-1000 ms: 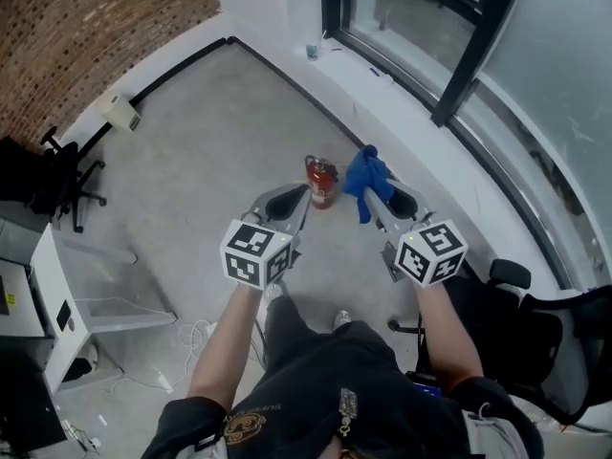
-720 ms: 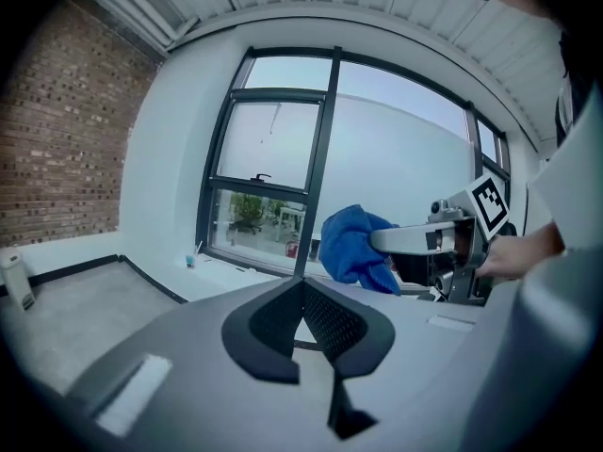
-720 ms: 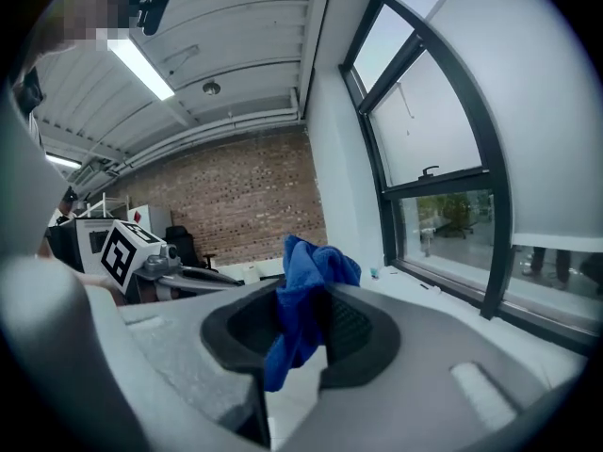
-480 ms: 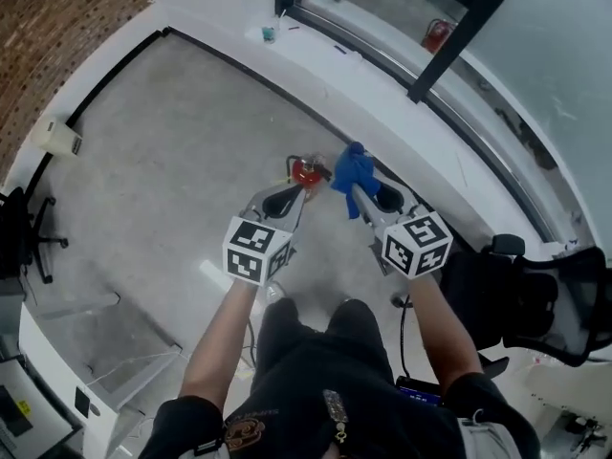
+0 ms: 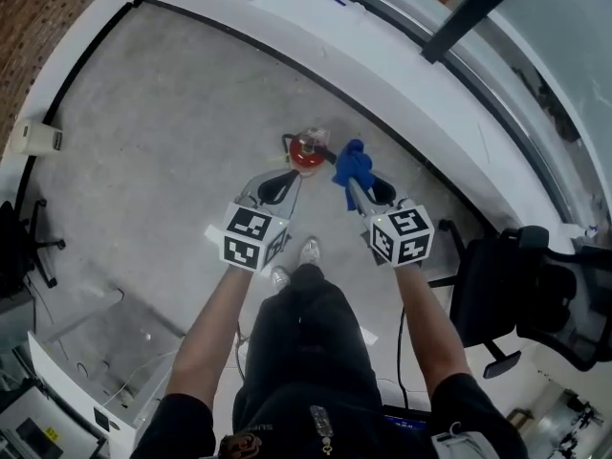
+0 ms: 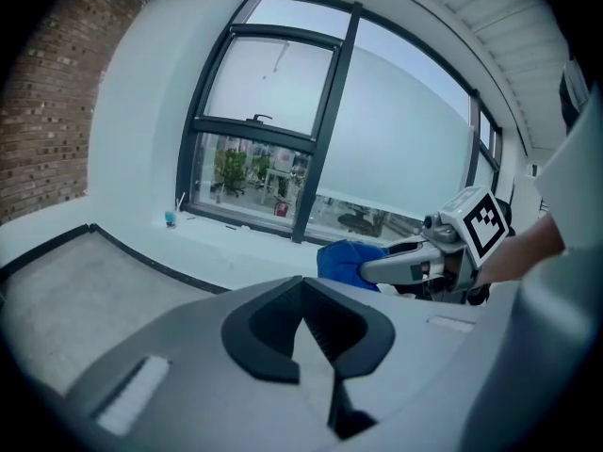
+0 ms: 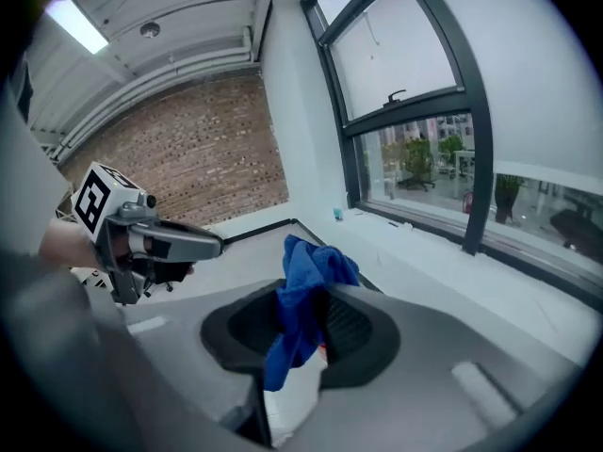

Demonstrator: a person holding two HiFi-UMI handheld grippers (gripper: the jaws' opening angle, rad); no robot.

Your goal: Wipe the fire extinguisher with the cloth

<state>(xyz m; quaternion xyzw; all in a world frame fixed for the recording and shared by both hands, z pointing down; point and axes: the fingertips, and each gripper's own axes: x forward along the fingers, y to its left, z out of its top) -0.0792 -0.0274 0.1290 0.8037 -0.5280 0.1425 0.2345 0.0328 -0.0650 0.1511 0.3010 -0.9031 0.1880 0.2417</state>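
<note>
The left gripper [image 5: 287, 180], jaws pressed together and empty, points toward the red fire extinguisher [image 5: 307, 151], which stands upright on the concrete floor [image 5: 172, 113], valve end up. Just beside it, the right gripper [image 5: 358, 190] pinches the blue cloth [image 5: 351, 163].

Person's wearing a black short-sleeved top [image 5: 186, 426] with a yellowish round print [image 5: 238, 439] on the chest, black trousers [image 5: 306, 338] and pale shoes [image 5: 310, 251]. Left gripper [image 5: 295, 174] and right gripper [image 5: 354, 180] are the same build: smooth grey moulded plastic shells with a black-lined hollow and ribbed black pads [image 6: 321, 330] at the jaws. Each one has a white cube [image 5: 252, 238] with black square markers on its faces, sitting at the near end.
</note>
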